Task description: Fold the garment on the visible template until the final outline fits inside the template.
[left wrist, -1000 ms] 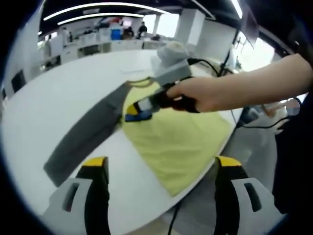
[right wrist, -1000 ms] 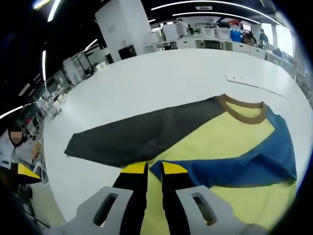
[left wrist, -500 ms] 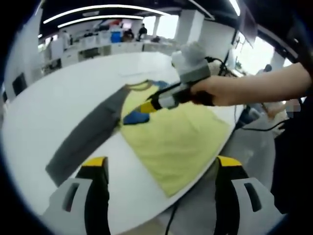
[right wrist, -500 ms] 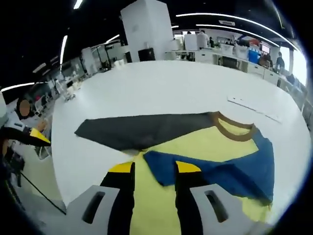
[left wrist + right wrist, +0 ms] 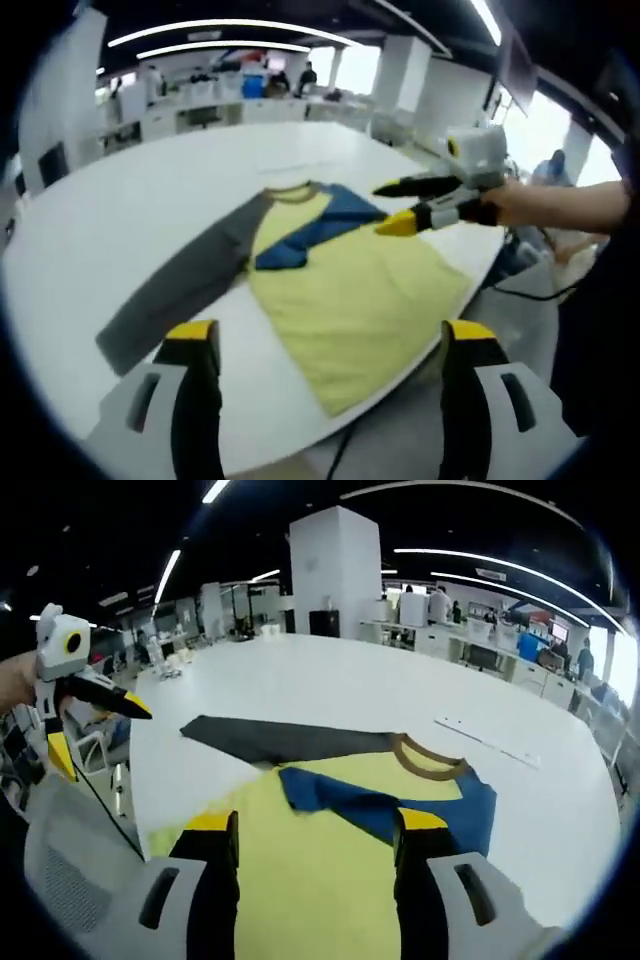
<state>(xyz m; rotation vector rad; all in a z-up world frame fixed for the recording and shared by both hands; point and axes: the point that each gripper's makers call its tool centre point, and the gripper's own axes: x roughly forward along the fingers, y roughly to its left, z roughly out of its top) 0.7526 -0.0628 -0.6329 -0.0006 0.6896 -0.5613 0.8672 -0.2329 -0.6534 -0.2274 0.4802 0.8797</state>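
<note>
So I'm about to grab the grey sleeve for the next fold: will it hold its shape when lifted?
Probably not. The grey sleeve lies flat and thin on the white table, so it likely droops from a single pinch. The blue sleeve, already folded across the yellow body, shows soft creases, suggesting light, limp cloth.

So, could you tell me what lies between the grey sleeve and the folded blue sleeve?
In the right gripper view, between the grey sleeve and the blue sleeve lies a strip of the shirt's yellow body.
</note>
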